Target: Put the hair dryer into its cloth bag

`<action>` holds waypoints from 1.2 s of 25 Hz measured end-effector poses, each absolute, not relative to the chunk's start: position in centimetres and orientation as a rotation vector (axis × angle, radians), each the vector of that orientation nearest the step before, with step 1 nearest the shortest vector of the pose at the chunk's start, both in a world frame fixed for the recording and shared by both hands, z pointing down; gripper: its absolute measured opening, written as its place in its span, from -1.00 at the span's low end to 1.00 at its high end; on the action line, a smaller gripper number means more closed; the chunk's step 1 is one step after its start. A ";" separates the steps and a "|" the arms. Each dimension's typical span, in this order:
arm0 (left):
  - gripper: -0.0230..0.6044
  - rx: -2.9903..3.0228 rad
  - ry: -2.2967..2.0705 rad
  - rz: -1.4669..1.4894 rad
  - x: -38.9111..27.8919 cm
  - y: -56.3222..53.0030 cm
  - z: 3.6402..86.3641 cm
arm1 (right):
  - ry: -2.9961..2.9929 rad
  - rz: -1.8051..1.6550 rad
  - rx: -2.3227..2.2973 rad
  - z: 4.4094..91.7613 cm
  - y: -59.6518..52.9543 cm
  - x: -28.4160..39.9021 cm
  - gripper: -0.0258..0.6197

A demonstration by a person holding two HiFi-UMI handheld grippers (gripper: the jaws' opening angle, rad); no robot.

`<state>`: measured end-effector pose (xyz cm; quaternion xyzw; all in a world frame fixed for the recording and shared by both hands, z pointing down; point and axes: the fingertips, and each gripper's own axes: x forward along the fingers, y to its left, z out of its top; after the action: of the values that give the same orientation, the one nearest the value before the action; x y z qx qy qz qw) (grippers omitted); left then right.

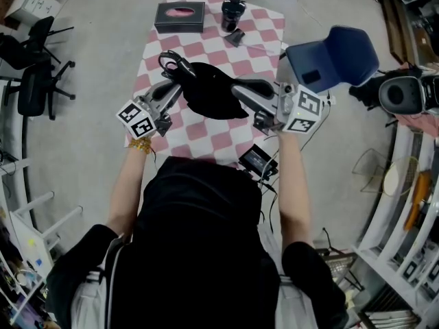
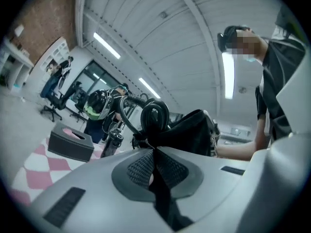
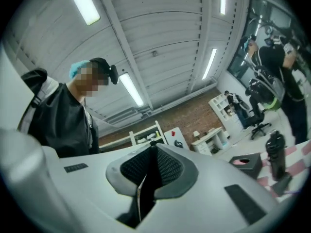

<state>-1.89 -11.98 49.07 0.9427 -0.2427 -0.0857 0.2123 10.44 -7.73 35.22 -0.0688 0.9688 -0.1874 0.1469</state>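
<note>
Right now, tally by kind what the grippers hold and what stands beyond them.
Cloth bag: 1, held by left gripper and right gripper
Coiled cord at the bag: 1
Tissue box: 1
Bottle: 1
Small dark piece: 1
Total: 5

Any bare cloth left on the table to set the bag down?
Best is the near strip of checkered cloth, between the cloth bag and the black device at the edge. A smaller patch lies between the tissue box and the cord loop. The far edge is crowded: box, bottle, small dark piece.
</note>
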 end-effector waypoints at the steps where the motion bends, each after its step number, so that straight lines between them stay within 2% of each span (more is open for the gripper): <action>1: -0.85 2.671 -0.713 -0.173 -2.3 -11.8 48.3 | 2.830 -0.533 -0.302 36.0 -8.6 11.1 -0.82; 6: -0.85 2.873 -0.904 0.158 -4.6 -12.0 45.3 | 3.166 -0.379 -0.973 42.5 -13.1 12.8 -0.82; 8: -0.85 2.896 -0.943 0.221 -5.1 -12.1 44.4 | 3.176 -0.346 -0.863 42.5 -12.1 10.9 -0.82; 10: -0.85 2.862 -1.015 0.226 -6.1 -13.0 44.3 | 3.024 -0.452 -0.786 41.6 -12.0 10.3 -0.82; 14: -0.85 2.772 -1.037 -0.078 -8.3 -13.5 41.1 | 2.964 -0.530 -0.902 43.1 -13.3 10.6 -0.82; 20: -0.85 2.725 -1.020 -0.159 -8.8 -13.1 41.4 | 2.932 -0.451 -0.675 39.5 -10.6 8.3 -0.82; 23: -0.85 2.715 -0.988 -0.341 -9.3 -12.0 38.8 | 2.917 -0.467 -0.869 40.3 -12.7 10.1 -0.82; 25: -0.85 2.814 -0.942 -0.346 -8.1 -10.9 36.4 | 3.078 -0.393 -1.058 42.5 -13.7 10.8 -0.82; 27: -0.85 2.879 -0.933 -0.308 -7.0 -10.9 35.2 | 3.172 -0.340 -1.028 43.0 -13.0 10.0 -0.82; 30: -0.85 2.784 -1.002 -0.393 -8.8 -12.5 35.1 | 3.116 -0.408 -1.018 42.9 -12.9 9.2 -0.82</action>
<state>-8.82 -12.49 35.06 0.9299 -0.3346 -0.1311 0.0786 9.20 -12.93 42.86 -0.3071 0.9402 -0.1231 -0.0807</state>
